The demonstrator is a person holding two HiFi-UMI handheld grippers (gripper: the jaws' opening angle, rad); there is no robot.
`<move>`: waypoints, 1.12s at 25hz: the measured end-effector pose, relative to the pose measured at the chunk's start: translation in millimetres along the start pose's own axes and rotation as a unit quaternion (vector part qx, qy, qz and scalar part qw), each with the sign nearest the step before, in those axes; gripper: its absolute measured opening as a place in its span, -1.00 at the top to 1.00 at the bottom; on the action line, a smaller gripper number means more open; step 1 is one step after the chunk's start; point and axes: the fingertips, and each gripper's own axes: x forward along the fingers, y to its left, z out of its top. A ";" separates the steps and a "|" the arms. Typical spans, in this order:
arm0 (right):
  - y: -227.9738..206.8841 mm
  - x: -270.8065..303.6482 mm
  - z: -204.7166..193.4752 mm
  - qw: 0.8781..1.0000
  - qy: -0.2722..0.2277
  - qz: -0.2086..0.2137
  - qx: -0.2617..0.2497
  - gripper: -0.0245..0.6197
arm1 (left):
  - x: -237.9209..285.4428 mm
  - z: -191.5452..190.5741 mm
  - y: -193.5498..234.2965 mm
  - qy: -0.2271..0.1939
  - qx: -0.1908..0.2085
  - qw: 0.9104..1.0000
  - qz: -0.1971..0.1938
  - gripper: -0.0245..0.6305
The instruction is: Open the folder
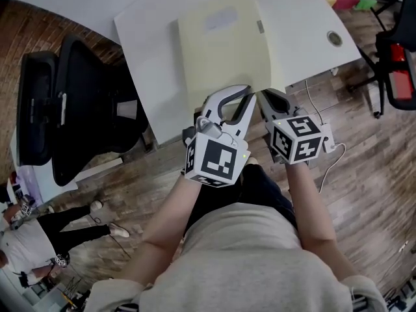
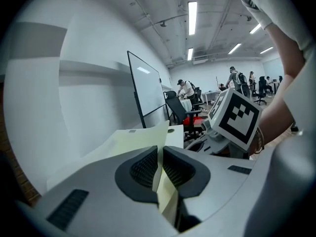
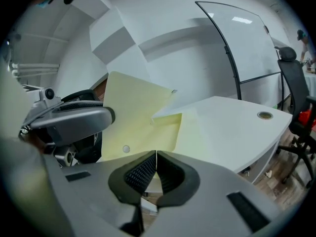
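On the white desk (image 1: 149,38) the pale yellow folder (image 1: 221,51) runs lengthwise away from the person, its near edge held by both: the left gripper (image 2: 159,169) clamps the raised front cover (image 3: 133,112), and the right gripper (image 3: 156,164), just beside it, pinches the back leaf (image 3: 190,132).

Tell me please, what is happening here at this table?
A person holds a gripper in each hand and works on a pale yellow folder that lies on the white table. The left gripper is clamped on the near edge of the cover, which stands raised off the lower leaf. The right gripper is shut on the lower leaf's near edge, apparently to keep it down. The folder is only partly open.
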 end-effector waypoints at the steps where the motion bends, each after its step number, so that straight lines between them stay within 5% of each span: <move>1: 1.8 0.0 0.6 1.000 0.001 0.004 -0.003 0.86 | -1.5 0.2 -0.2 -0.001 -0.002 1.000 0.003 0.80; 15: 44.6 19.9 9.0 0.997 0.017 0.060 -0.044 0.86 | -45.8 8.3 30.8 -0.063 -0.074 0.993 0.073 0.80; 28: 88.8 57.9 30.2 0.992 0.023 0.094 -0.078 0.86 | -94.4 2.1 60.0 -0.094 -0.112 0.986 0.080 0.80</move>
